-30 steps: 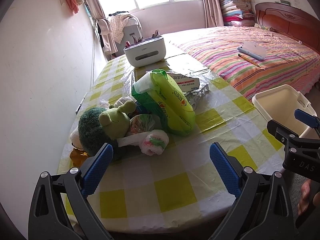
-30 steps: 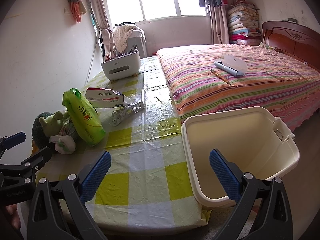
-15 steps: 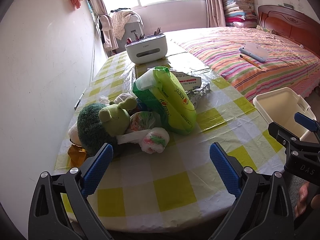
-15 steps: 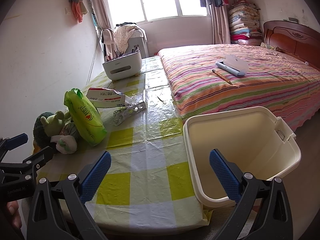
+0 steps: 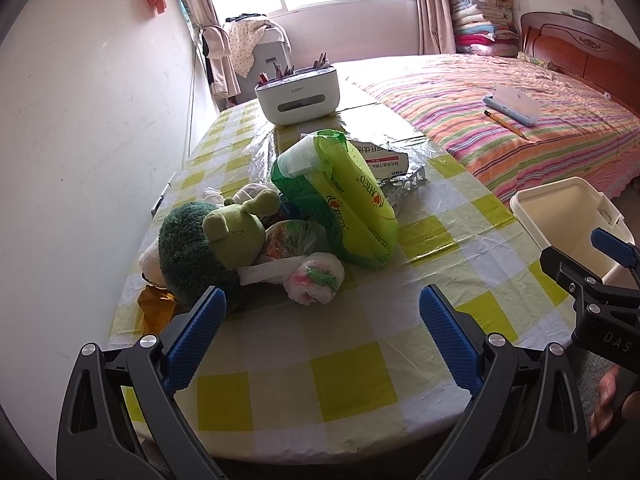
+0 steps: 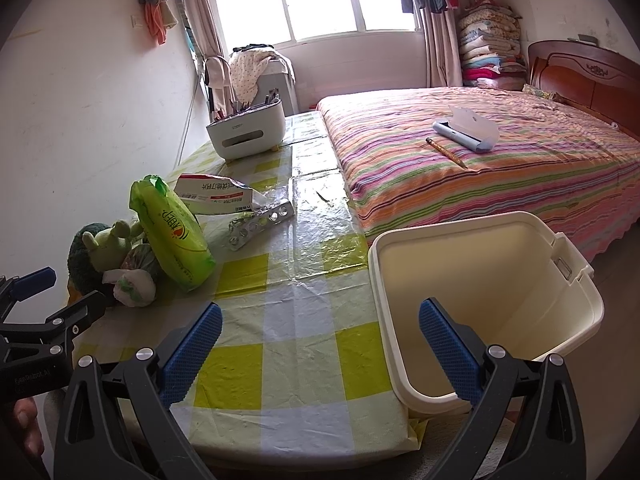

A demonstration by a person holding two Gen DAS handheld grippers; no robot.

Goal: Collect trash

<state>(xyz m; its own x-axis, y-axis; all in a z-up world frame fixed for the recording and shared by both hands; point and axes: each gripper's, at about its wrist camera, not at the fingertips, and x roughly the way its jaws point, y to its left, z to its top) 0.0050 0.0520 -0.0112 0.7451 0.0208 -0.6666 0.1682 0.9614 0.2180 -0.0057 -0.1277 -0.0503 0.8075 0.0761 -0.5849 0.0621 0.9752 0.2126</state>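
A pile of trash lies at the table's left: a white knotted plastic bag [image 5: 316, 282], a clear bag of scraps [image 5: 292, 238], a green tissue pack [image 5: 348, 204], a torn paper box [image 5: 380, 158] and a foil blister strip [image 6: 260, 222]. A cream bin [image 6: 492, 280] stands beside the table's right edge, empty inside. My left gripper [image 5: 320, 332] is open and empty, near the table's front edge, just short of the white bag. My right gripper [image 6: 320, 344] is open and empty, between the table and the bin.
A green plush toy [image 5: 216, 240] lies against the trash pile by the wall. A white organiser box [image 5: 298, 94] stands at the table's far end. A striped bed [image 6: 500, 160] runs along the right. A yellow-check plastic cloth [image 5: 352, 368] covers the table.
Both grippers have drawn back and risen slightly, so the table and bin look a little farther. Nothing on the table has moved. Both stay open.
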